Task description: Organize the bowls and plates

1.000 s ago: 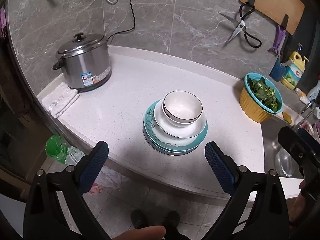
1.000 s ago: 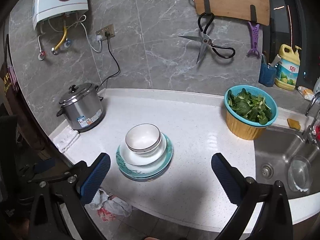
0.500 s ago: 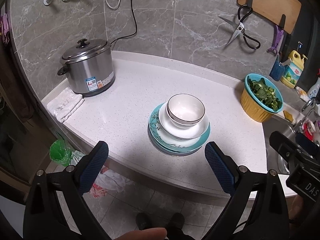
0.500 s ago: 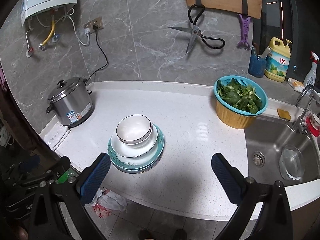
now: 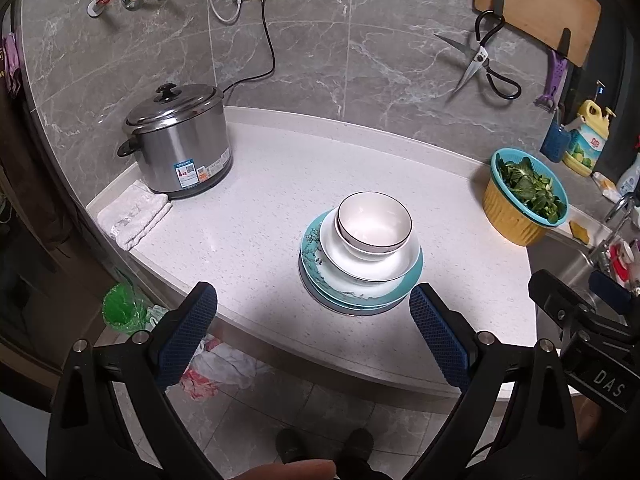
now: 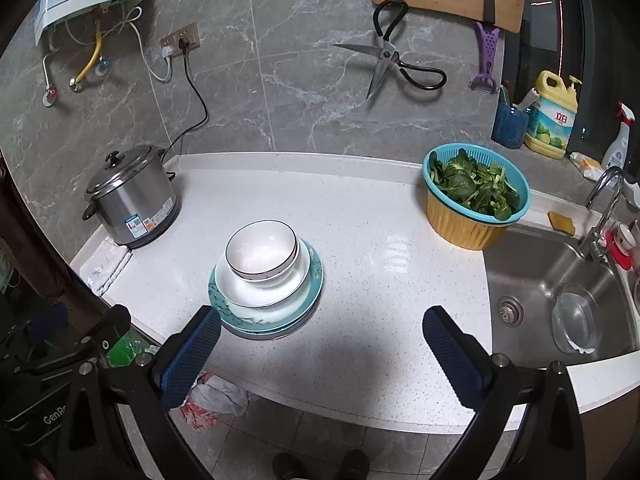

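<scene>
Left gripper and right gripper: jaws spread wide, both empty, touching nothing. Black-rimmed white ceramic bowl sits atop white and teal plates, right of the steel rice cooker.

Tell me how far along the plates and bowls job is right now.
Looks done: small bowl nested in wide bowl, on the teal plates, one stack on the counter. In hand: nothing; left tool and right tool open. Left: nothing obvious.
</scene>
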A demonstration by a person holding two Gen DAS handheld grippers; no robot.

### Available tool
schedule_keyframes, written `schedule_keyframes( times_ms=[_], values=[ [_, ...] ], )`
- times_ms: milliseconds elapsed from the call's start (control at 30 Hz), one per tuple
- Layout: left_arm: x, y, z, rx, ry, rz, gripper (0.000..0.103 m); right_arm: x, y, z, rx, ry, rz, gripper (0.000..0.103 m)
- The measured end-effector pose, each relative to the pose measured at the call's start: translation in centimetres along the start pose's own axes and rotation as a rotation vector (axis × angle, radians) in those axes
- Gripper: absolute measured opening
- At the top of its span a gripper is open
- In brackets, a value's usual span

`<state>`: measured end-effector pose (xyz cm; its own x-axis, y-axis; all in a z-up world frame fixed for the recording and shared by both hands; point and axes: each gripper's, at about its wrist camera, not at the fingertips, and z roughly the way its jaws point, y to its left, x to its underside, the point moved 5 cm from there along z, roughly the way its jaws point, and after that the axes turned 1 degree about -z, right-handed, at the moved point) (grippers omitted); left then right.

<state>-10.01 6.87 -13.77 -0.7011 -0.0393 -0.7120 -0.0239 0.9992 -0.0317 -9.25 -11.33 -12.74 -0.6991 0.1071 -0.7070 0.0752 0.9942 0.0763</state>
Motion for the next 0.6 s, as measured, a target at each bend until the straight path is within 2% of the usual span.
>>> schedule_keyframes(
  times_ms=[600],
  values=[
    [0.4, -0.88, 0.15, -0.003, 0.005, 0.0, 0.098, -0.25, 0.09, 0.19, 0.011, -0.001, -0.017, 0.103]
  ],
)
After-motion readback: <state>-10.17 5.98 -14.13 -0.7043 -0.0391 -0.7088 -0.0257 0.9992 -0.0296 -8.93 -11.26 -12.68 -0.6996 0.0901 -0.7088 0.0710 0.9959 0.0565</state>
